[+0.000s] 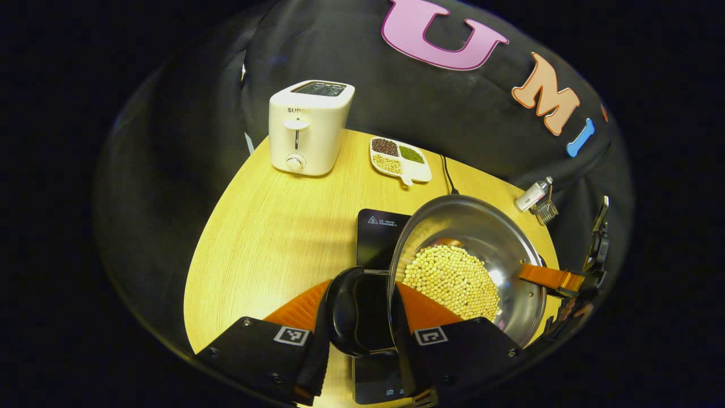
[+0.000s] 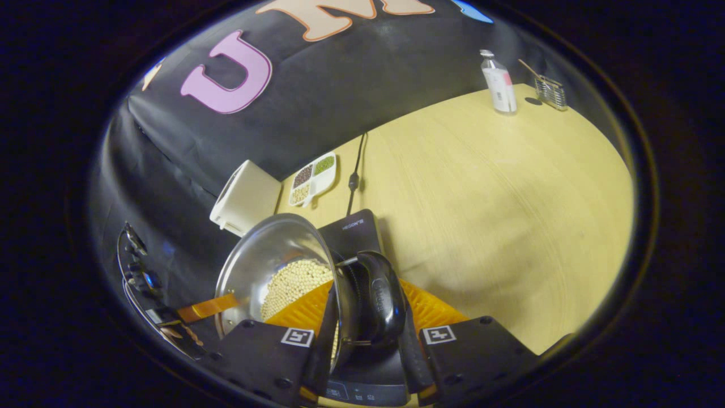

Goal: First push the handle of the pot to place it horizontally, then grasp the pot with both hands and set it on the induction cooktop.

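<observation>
Both tongs grasp the shiny steel pot [image 1: 481, 238] of pale beans: left tongs [image 1: 358, 309] and right tongs [image 2: 362, 317] each clench a black side handle above the black induction cooktop [image 1: 376, 235].

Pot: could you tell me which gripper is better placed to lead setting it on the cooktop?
Left, slightly: the left gripper clamps a pot handle with the cooktop directly beneath it; the right gripper clamps the opposite one.
</observation>
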